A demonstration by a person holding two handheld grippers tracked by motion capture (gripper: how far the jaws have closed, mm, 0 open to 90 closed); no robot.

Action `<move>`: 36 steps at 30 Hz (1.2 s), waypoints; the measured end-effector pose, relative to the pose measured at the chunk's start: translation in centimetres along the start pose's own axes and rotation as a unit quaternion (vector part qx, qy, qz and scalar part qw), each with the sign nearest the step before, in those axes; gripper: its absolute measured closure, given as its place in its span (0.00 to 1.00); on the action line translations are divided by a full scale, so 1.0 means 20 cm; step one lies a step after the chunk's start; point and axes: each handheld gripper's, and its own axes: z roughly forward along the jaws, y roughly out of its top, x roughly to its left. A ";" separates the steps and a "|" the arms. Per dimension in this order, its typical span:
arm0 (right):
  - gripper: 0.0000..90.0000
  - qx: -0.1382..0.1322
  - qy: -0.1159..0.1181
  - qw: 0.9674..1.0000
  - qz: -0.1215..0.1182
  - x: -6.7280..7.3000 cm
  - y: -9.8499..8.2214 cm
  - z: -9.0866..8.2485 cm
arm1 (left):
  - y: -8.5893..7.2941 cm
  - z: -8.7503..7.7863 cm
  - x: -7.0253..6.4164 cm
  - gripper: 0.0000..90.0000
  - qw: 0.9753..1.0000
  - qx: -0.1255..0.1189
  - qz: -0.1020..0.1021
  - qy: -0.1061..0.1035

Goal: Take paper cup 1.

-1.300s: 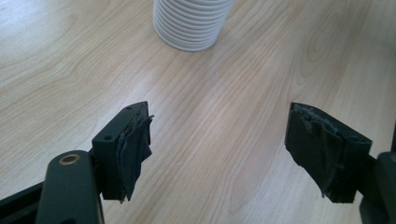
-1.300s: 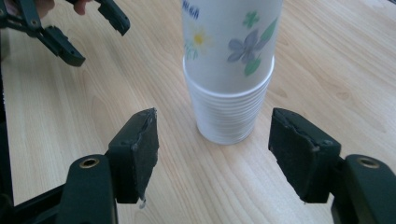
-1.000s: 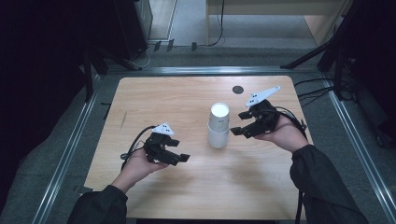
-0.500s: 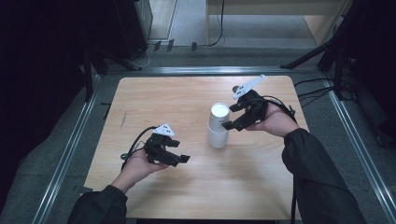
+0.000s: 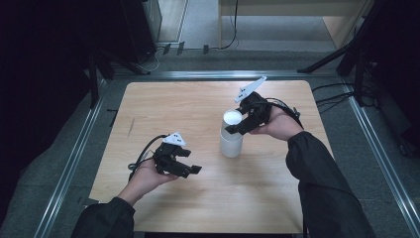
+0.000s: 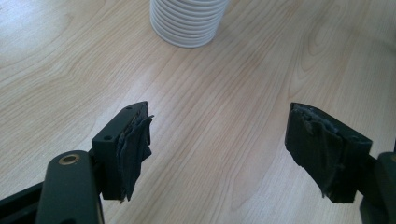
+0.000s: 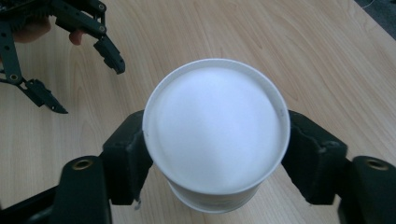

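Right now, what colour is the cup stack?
White; the cup stack shows best in the right gripper view.

place: lab-style recording bay | evidence: bare wooden table [image 5: 163, 104] sitting inside metal floor rails [image 5: 74, 158], well beyond the fingers | dark stand legs [image 5: 341, 54] and cables [image 5: 332, 94] lying on grey floor [image 5: 198, 62] | surroundings staying dim, unfurnished

Hidden and cropped parts of the cup stack

Upper frame edge of the left gripper view crops the stack of white cups [image 6: 189, 23]; in the right gripper view, the top cup's rim hides where the pads [image 7: 128, 156] meet its wall.
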 end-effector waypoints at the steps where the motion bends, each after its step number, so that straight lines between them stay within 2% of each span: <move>1: 0.35 -0.002 0.000 1.000 0.001 0.00 0.00 0.00 | 0.00 0.00 0.00 0.25 1.000 0.001 0.001 0.000; 21: 0.38 -0.010 -0.002 1.000 0.005 0.00 0.02 -0.05 | 0.00 0.01 -0.01 0.25 1.000 0.004 0.005 0.002; 36: 0.38 -0.007 -0.005 1.000 -0.003 0.01 0.05 -0.08 | 0.00 0.00 -0.01 0.25 1.000 0.004 0.008 0.002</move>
